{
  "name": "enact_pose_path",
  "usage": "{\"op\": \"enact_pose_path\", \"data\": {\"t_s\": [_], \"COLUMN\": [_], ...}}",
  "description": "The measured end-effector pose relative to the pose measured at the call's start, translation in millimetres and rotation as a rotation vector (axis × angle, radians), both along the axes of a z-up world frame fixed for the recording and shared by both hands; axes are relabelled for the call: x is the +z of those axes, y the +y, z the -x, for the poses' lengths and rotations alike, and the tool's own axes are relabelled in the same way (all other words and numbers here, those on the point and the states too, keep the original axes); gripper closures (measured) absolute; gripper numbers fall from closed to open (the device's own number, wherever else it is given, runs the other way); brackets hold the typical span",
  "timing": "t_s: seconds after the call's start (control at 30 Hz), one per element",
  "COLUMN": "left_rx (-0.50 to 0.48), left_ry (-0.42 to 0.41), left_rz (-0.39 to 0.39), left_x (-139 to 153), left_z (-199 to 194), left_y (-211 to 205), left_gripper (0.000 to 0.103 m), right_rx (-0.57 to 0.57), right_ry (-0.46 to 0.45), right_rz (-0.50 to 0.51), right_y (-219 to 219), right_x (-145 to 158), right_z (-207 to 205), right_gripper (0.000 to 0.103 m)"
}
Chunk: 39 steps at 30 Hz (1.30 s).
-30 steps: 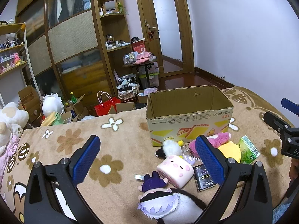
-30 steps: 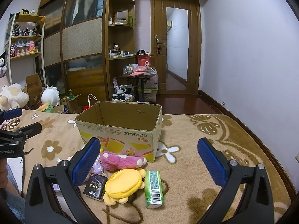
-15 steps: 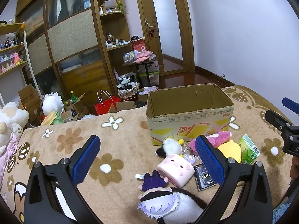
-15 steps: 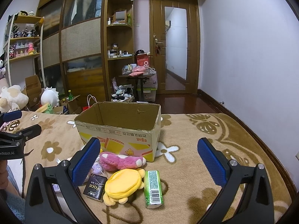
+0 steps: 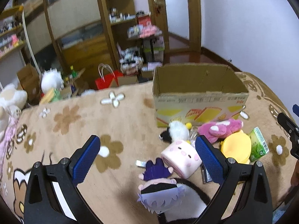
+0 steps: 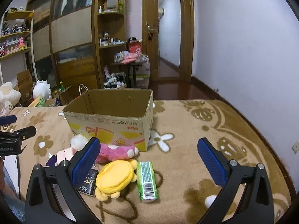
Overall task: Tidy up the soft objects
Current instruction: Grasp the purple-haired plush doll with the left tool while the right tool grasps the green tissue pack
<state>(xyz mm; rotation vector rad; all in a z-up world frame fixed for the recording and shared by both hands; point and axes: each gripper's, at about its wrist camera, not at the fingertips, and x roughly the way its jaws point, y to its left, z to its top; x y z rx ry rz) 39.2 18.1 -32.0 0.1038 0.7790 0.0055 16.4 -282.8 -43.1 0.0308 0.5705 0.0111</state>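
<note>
Above the flowered blanket, we hold left gripper and right gripper level, jaws spread empty; plush toys cluster ahead by the open cardboard box, bare blanket rightward.

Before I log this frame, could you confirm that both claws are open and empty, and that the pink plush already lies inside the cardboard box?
Not quite: the pink plush lies on the blanket in front of the cardboard box, not inside it, as the right wrist view shows. The left claw and right claw are indeed open and empty.
</note>
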Motion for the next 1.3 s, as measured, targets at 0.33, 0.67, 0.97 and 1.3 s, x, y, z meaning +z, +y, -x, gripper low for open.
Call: {"op": "enact_pose_path", "data": {"t_s": [0.33, 0.67, 0.97, 1.3], "left_rx": [0.008, 0.017, 0.038, 0.063], "left_ry": [0.204, 0.355, 0.461, 0.504], "left_rz": [0.074, 0.074, 0.087, 0.144], "left_x": [-36, -69, -94, -103], "left_z": [-26, -44, -56, -60], "left_y": [6, 4, 9, 16], "left_gripper": [0.002, 0.002, 0.002, 0.002], "right_rx": [-0.007, 0.011, 0.031, 0.067], "right_ry": [0.124, 0.219, 0.27, 0.317], "right_rz": [-0.05, -0.057, -0.072, -0.094], "right_y": [-8, -5, -3, 0], "right_x": [-25, -46, -57, -69], "right_z": [-27, -43, -48, -51], "right_gripper": [0.003, 0.018, 0.027, 0.044]}}
